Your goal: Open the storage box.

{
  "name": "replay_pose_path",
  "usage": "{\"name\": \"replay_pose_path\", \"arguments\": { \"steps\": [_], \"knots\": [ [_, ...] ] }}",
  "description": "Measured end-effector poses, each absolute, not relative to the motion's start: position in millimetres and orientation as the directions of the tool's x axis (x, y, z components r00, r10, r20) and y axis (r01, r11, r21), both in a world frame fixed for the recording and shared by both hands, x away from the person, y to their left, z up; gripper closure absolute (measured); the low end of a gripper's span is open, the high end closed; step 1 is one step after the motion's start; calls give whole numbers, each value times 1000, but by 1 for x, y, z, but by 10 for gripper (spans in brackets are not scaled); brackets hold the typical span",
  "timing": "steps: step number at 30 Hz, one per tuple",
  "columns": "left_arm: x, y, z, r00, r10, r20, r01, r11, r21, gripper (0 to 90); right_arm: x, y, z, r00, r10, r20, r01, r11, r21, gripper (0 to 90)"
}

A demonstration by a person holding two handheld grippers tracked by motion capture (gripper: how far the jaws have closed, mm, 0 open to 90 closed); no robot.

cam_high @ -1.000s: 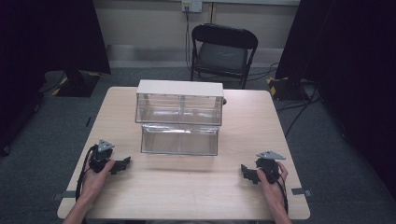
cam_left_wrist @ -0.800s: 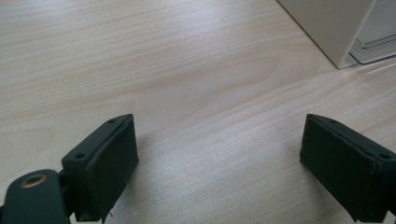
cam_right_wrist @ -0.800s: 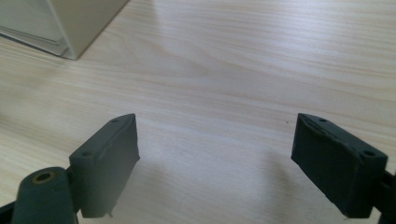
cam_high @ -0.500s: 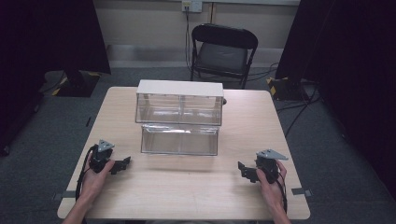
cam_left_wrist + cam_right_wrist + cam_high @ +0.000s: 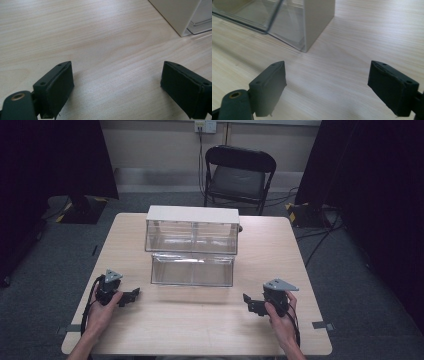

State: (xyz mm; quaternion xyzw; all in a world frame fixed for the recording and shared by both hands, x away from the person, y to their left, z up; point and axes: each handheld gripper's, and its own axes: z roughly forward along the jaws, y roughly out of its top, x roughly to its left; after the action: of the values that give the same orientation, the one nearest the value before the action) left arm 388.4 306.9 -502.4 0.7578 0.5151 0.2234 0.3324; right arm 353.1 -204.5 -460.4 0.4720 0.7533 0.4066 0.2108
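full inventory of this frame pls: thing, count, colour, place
Drawer cabinet: 1, white top, clear fronts, table centre.
Pulled-out drawer: 1, clear, in front of the cabinet's base.
Table: 1, light wood.
Folding chair: 1, black, behind the table.
Wall socket: 1, white, back wall.
Left gripper: 1, black, near-left on table, jaws open.
Right gripper: 1, black, near-right, jaws open.
Hands: 2, one on each gripper.
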Motion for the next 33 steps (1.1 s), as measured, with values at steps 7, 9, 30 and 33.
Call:
{"name": "replay_pose_path", "arguments": {
  "steps": [7, 9, 30, 33],
  "knots": [
    [388, 307, -502, 368, 930, -5, 632, -247, 735, 106, 353, -185, -456, -506, 860, 63, 526, 251, 812, 145],
    [388, 307, -502, 369, 929, -5, 632, -247, 735, 106, 353, -177, -457, -522, 851, 55, 524, 269, 808, 144],
    [388, 307, -502, 369, 929, -4, 632, -248, 734, 106, 373, -128, -458, -591, 806, 39, 518, 341, 785, 144],
    [388, 307, -502, 370, 929, -3, 632, -249, 734, 106, 378, -126, -461, -587, 808, 53, 535, 338, 775, 144]
  ]
}}
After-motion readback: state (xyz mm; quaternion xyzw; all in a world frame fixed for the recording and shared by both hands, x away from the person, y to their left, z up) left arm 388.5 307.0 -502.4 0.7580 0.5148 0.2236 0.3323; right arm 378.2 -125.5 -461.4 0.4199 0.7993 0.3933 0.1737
